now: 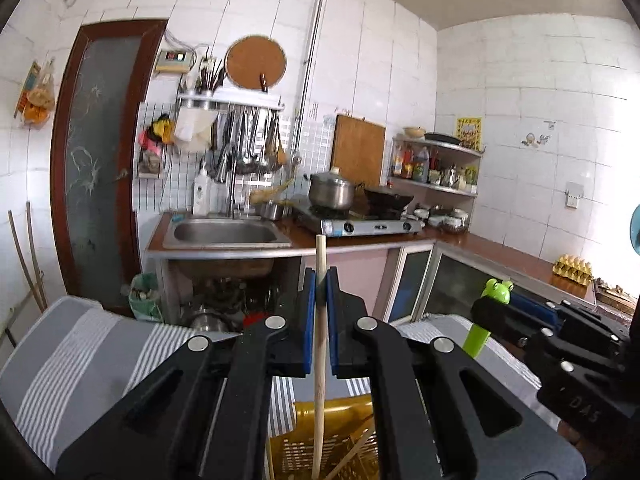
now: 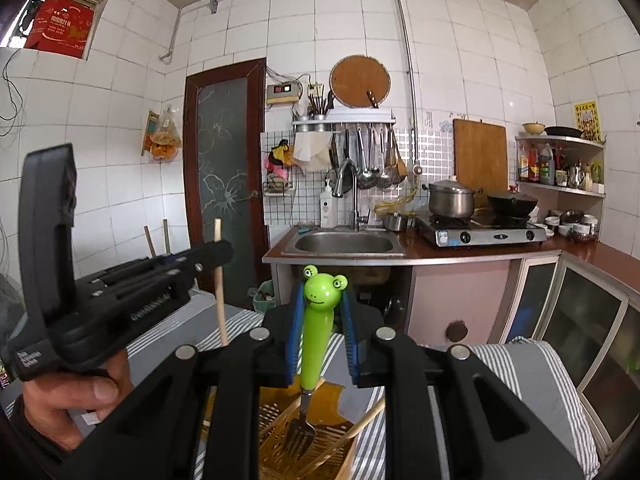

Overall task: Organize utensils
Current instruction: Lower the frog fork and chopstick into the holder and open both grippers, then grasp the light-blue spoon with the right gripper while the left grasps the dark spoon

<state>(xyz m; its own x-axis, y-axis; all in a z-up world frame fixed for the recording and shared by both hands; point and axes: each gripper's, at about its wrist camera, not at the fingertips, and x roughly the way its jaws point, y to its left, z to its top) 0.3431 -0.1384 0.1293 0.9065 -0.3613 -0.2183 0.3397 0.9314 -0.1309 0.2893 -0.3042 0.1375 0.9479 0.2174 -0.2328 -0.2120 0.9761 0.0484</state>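
My left gripper (image 1: pixel 321 288) is shut on a wooden chopstick (image 1: pixel 319 380) that stands upright, its lower end reaching into a yellow slotted basket (image 1: pixel 296 448). My right gripper (image 2: pixel 322 300) is shut on the green frog-head handle of a fork (image 2: pixel 317 320), held upright with its metal tines (image 2: pixel 298 436) down inside the yellow basket (image 2: pixel 280 420). More chopsticks (image 2: pixel 360 424) lean in the basket. The left gripper (image 2: pixel 212 254) with its chopstick (image 2: pixel 219 288) shows at the left of the right wrist view; the right gripper (image 1: pixel 486 308) with the frog fork (image 1: pixel 490 312) shows at the right of the left wrist view.
The basket sits on a grey-and-white striped cloth (image 1: pixel 80 344) over a table. Beyond stand a kitchen counter with a steel sink (image 2: pixel 344 244), a gas stove (image 2: pixel 484 232) with a pot and wok, hanging ladles (image 2: pixel 372 160) and a corner shelf (image 2: pixel 560 164).
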